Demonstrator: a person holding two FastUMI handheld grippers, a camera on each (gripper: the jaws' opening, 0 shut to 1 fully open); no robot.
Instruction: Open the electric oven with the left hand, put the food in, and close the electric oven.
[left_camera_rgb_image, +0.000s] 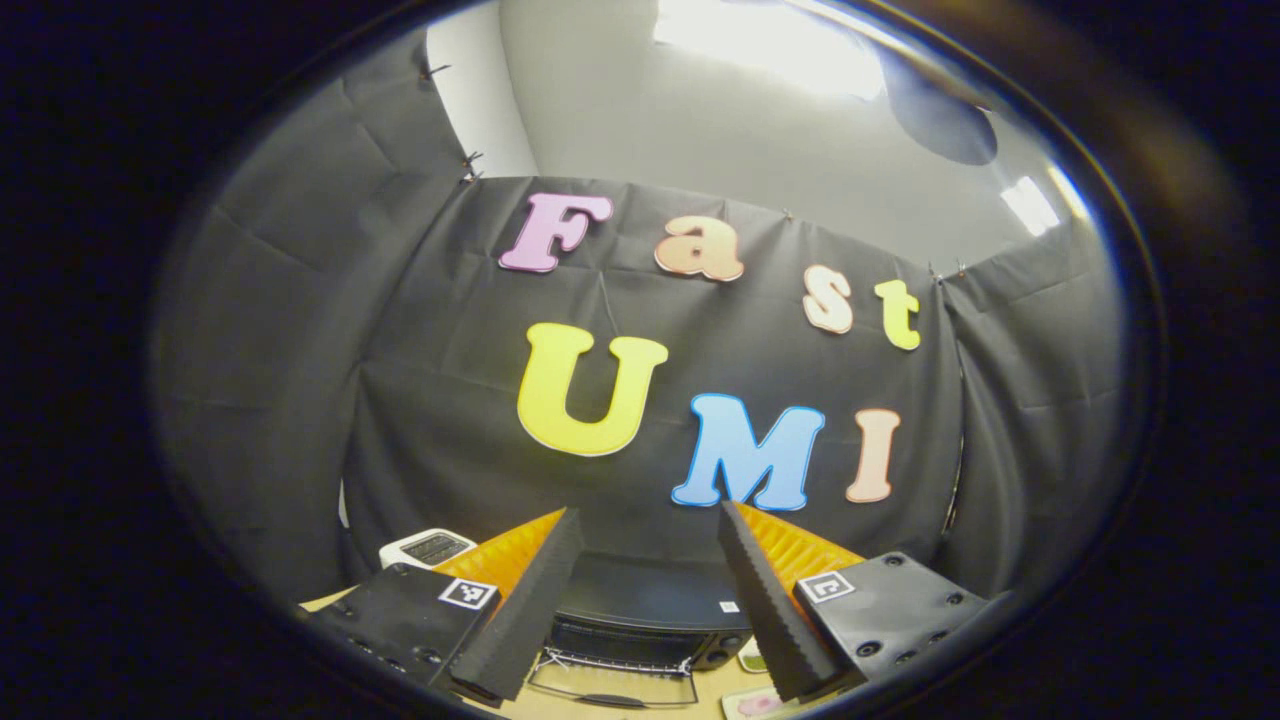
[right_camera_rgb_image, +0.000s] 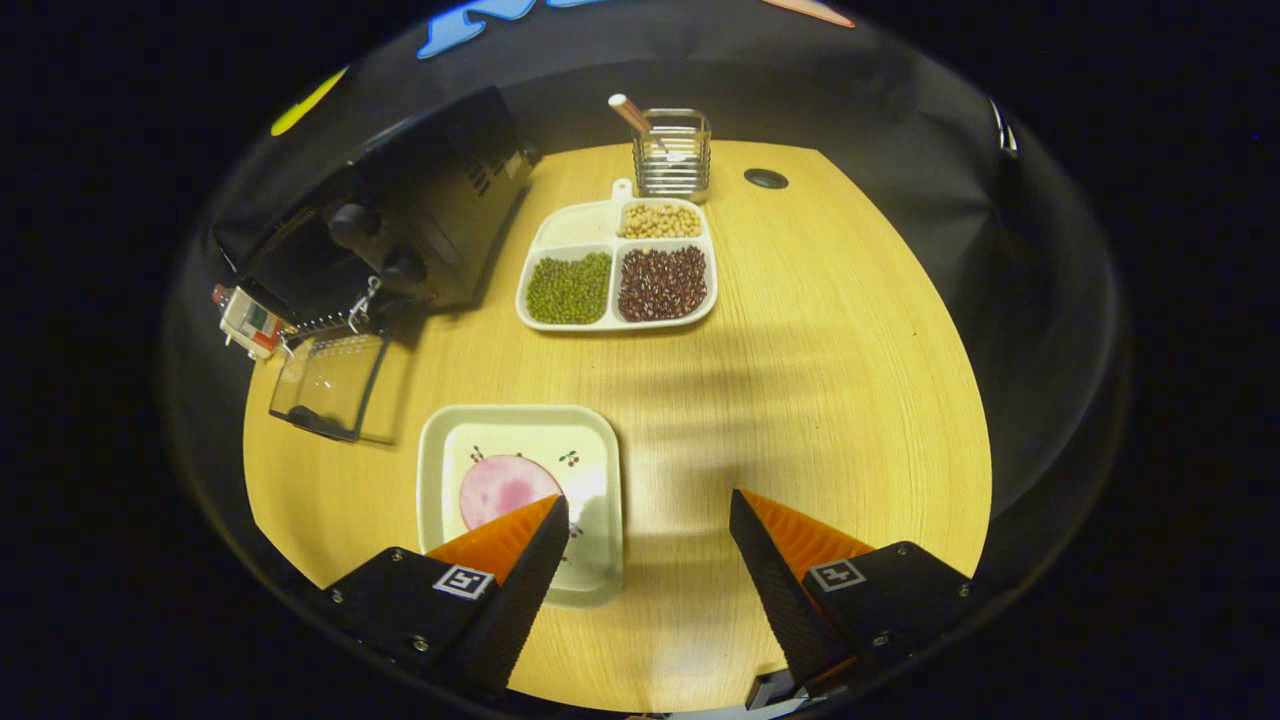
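Oven (right_camera_rgb_image: 390, 230) door (right_camera_rgb_image: 330, 385) lies open. Right gripper (right_camera_rgb_image: 645, 560), fingers wide and empty, hovers nearer the food (right_camera_rgb_image: 505, 490), which sits ahead-left; left gripper (left_camera_rgb_image: 645, 590) likewise open, empty.

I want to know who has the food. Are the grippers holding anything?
No. The left gripper and right gripper are both open with nothing between their fingers.
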